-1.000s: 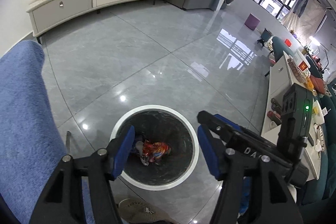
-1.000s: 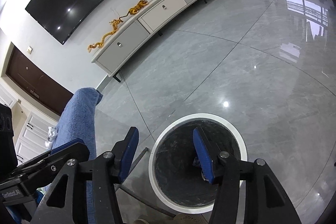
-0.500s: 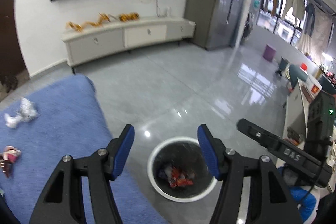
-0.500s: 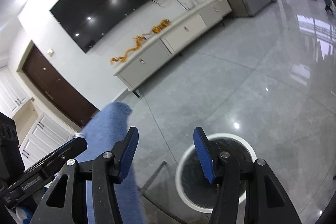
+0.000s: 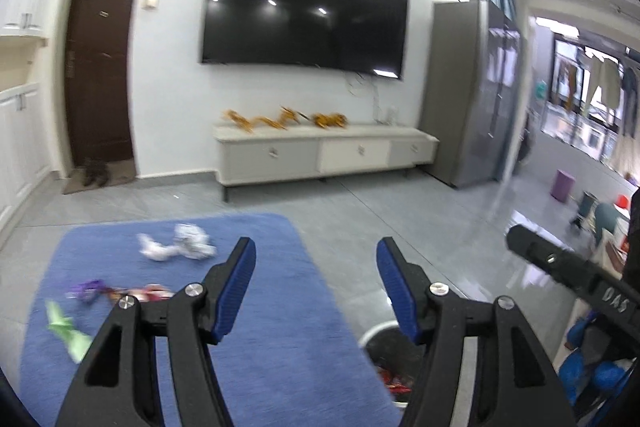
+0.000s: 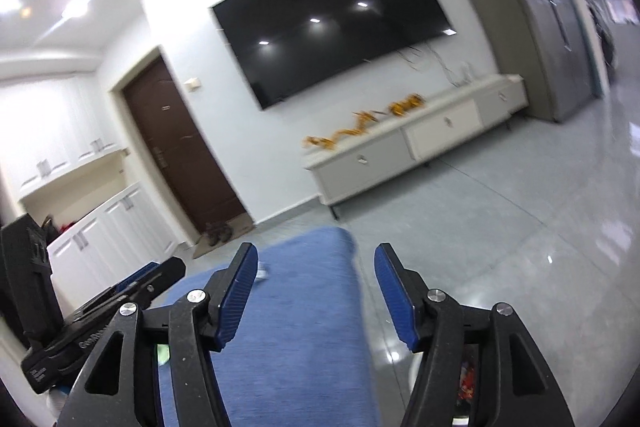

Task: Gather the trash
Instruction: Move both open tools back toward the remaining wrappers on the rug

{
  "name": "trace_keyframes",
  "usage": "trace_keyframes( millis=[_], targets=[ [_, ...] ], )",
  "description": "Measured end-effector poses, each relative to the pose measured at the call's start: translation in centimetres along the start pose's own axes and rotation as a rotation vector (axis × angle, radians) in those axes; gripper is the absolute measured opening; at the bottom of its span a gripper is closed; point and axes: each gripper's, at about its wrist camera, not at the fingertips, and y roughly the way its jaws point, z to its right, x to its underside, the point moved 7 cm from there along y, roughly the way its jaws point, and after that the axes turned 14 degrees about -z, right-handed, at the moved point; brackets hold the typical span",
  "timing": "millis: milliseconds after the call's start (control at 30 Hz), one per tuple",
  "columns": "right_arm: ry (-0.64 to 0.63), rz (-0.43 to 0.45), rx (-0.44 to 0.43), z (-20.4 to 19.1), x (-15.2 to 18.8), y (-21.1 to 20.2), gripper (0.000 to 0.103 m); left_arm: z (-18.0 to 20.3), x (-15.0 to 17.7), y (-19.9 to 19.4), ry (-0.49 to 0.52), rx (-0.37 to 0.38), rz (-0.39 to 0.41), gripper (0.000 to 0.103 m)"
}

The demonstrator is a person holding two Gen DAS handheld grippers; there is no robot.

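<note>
My left gripper (image 5: 316, 291) is open and empty, held above the blue rug (image 5: 280, 327). On the rug lie crumpled white paper (image 5: 176, 247), a purple and red wrapper (image 5: 116, 291) and a green wrapper (image 5: 66, 329), all to the left of the gripper. The white-rimmed bin (image 5: 384, 363) with red wrappers inside sits on the floor at the lower right, partly behind the right finger. My right gripper (image 6: 314, 295) is open and empty over the rug (image 6: 300, 327); the bin (image 6: 464, 379) shows behind its right finger.
A white TV cabinet (image 5: 324, 155) with gold ornaments stands under a wall TV (image 5: 304, 11). A brown door (image 5: 100, 75) is at the left, a grey fridge (image 5: 464, 87) at the right. Glossy grey floor tiles (image 6: 500, 247) surround the rug.
Both grippers have lifted and tilted up from over the bin toward the rug and the wall. The bin has slid to the bottom of both views. The jaws stay open.
</note>
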Motion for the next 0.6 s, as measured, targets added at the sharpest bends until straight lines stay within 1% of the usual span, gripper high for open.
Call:
trace_keyframes(
  millis=[67, 133, 200, 333, 433, 600],
  targets=[
    [-0.054, 0.015, -0.024, -2.8, 0.2, -0.7, 0.064, -2.4, 0.5, -2.3, -0.034, -0.046, 0.029, 0.074],
    [-0.09, 0.022, -0.036, -4.9, 0.3, -0.9, 0.068, -4.5, 1.2, -4.3, -0.064, -0.088, 0.06, 0.077],
    [-0.128, 0.025, -0.049, -7.2, 0.6, -1.0, 0.073, -6.4, 2.0, -6.2, -0.089, -0.133, 0.088, 0.078],
    [-0.181, 0.016, -0.047, -10.4, 1.2, -0.3, 0.079, -10.9, 3.4, -8.9, -0.148, -0.229, 0.115, 0.081],
    [-0.224, 0.005, -0.032, -12.8, 1.9, 0.6, 0.082, -13.7, 4.1, -10.3, -0.187, -0.27, 0.133, 0.081],
    [-0.253, -0.003, -0.004, -15.4, 2.1, 2.3, 0.094, -19.2, 5.4, -11.9, -0.274, -0.335, 0.161, 0.082]
  ],
)
